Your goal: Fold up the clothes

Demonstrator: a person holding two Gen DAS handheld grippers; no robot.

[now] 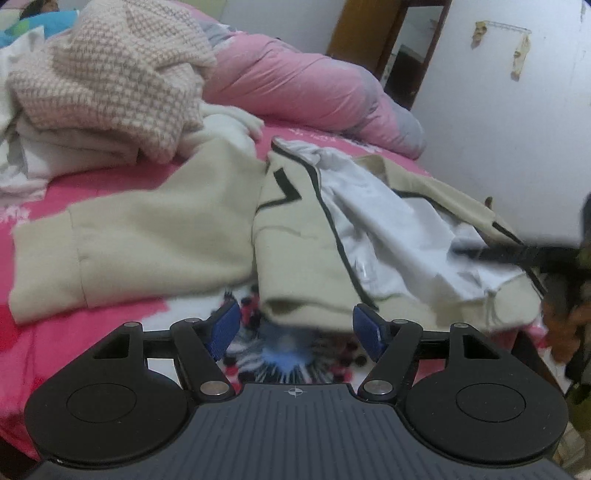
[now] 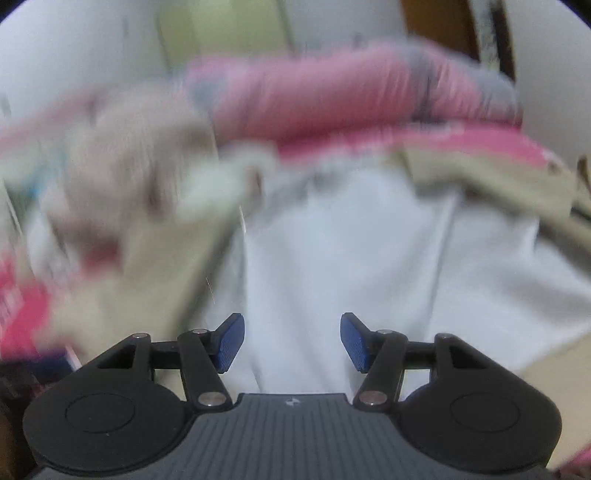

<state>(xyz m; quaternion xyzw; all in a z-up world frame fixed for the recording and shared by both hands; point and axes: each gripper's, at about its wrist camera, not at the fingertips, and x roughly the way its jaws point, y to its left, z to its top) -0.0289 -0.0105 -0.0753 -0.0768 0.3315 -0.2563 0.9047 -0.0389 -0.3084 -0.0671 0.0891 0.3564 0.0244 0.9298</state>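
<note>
A beige jacket (image 1: 288,236) with black trim lies crumpled on the pink bedspread (image 1: 110,181). Its white lining (image 1: 388,229) is turned up and one sleeve (image 1: 147,236) is spread to the left. My left gripper (image 1: 295,325) is open just short of the jacket's near hem, with nothing between its blue pads (image 1: 225,328). In the heavily blurred right wrist view, my right gripper (image 2: 292,338) is open above the white lining (image 2: 332,258), its pads empty. The beige outer cloth (image 2: 480,173) shows at the upper right. A dark blurred shape (image 1: 554,258) crosses the jacket's right edge.
A heap of clothes topped by a pink-and-white checked knit (image 1: 118,74) sits at the back left. A rolled pink quilt (image 1: 303,85) lies along the far side of the bed. A white wall (image 1: 517,110) and a wooden door frame (image 1: 343,33) stand behind.
</note>
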